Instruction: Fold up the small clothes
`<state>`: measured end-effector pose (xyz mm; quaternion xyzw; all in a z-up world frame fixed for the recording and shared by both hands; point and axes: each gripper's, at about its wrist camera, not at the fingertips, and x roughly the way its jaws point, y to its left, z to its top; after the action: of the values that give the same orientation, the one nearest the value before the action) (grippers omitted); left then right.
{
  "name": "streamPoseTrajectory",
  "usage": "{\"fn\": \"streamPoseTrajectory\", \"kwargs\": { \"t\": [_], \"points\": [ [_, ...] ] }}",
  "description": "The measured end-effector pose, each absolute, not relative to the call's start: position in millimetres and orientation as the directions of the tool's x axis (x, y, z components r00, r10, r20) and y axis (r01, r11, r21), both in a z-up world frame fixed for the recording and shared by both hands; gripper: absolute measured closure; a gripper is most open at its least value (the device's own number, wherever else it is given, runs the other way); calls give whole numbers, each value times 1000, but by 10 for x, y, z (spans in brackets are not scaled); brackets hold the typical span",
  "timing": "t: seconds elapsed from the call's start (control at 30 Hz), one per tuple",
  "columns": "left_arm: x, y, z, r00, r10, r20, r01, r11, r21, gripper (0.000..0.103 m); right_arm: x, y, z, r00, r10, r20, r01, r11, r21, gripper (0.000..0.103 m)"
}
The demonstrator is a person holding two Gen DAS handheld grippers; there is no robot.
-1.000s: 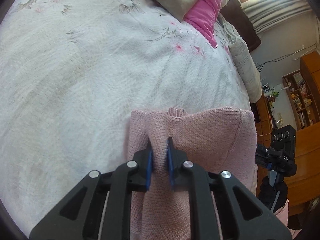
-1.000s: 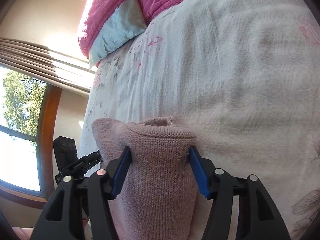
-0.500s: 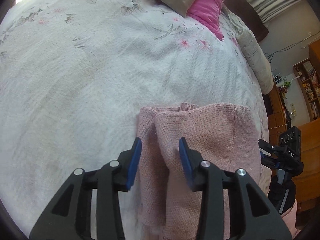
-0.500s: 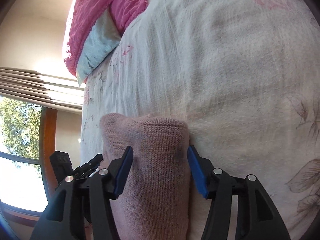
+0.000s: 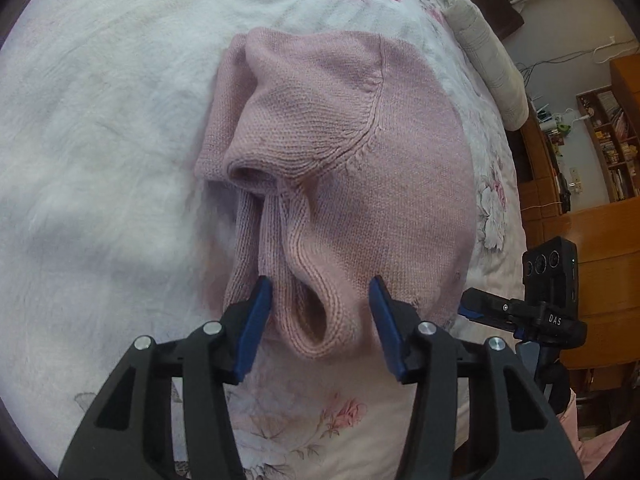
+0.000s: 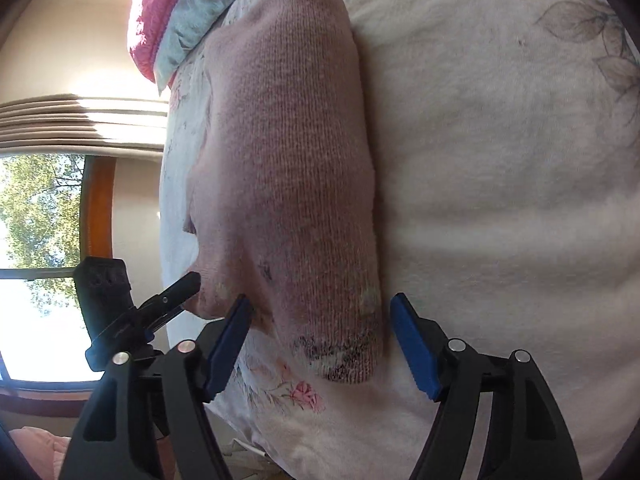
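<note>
Pink knit sweater (image 5: 360, 152) lies folded on floral bedspread (image 5: 100, 120).
Left gripper (image 5: 320, 322) and right gripper (image 6: 322, 338) both spread wide, grasping nothing.

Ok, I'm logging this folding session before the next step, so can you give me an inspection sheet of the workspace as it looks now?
Surface: white floral bedspread, soft and slightly rumpled.
Job's things: pink knitted sweater lies folded on the bedspread; a looped cuff end points at the left gripper.
Clutter: bright pink pillow and pale blue pillow at the bed's far end.
Grippers: left gripper open, its blue pads either side of the cuff without clamping it; right gripper open at the sweater's near end.
Cables: thin wires on the grey wall.
Surroundings: wooden bookshelf, window with trees outside.
</note>
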<state>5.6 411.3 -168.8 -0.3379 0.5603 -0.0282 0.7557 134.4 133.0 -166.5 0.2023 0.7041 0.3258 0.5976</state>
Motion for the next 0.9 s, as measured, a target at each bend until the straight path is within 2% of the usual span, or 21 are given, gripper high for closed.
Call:
{"fn": "streamPoseTrajectory", "kwargs": {
  "t": [0.03,0.07,0.13,0.23,0.33,0.43,0.5,0.53,0.6,0.63,0.67,0.73,0.77,0.9],
  "points": [
    [66,4111,-1748,364,-423,-830,-345,766,-542,79,1319,1351,-1696,-213,665,-715,-107,712,694,51],
    [64,4139,-1785,361,-423,-831,-362,758,-543,83,1308,1354,-1708,-212,648,-731,-117,726,678,64],
    [16,4214,-1798,370,-427,-825,-382,739,-554,85,1317,1301,-1680,-207,670,-713,-104,709,697,75],
    [-25,4204,-1817,340,-378,-861,-358,795,-490,90,1303,1290,-1630,-205,643,-738,-136,728,672,78],
    [-45,4196,-2032,307,-366,-878,-364,807,-464,88,1266,1348,-1706,-212,592,-778,-171,761,626,78],
    [-19,4254,-2091,317,-390,-864,-388,778,-494,85,1269,1368,-1740,-220,587,-779,-174,762,624,75],
    [-20,4269,-2032,324,-397,-859,-375,779,-502,73,1281,1359,-1681,-214,592,-777,-194,754,628,68],
    [-19,4283,-1983,326,-396,-858,-368,784,-501,67,1267,1364,-1632,-208,592,-779,-205,752,627,60],
    [-20,4336,-1841,333,-371,-867,-354,803,-479,48,1291,1313,-1510,-179,600,-780,-234,744,626,47],
    [-19,4392,-1778,346,-372,-862,-349,802,-486,45,1316,1296,-1436,-161,611,-775,-243,737,631,35],
    [-7,4456,-1706,369,-376,-850,-343,795,-501,42,1354,1273,-1369,-142,623,-769,-251,729,637,32],
    [66,4598,-1596,405,-378,-833,-336,786,-520,36,1451,1263,-1249,-107,650,-752,-260,712,652,31],
    [119,4648,-1568,416,-374,-829,-329,788,-520,29,1504,1261,-1205,-91,665,-742,-261,703,662,28],
    [434,4793,-1625,396,-352,-848,-314,816,-486,28,1744,1338,-1162,-67,689,-722,-258,687,679,23]
  ]
}}
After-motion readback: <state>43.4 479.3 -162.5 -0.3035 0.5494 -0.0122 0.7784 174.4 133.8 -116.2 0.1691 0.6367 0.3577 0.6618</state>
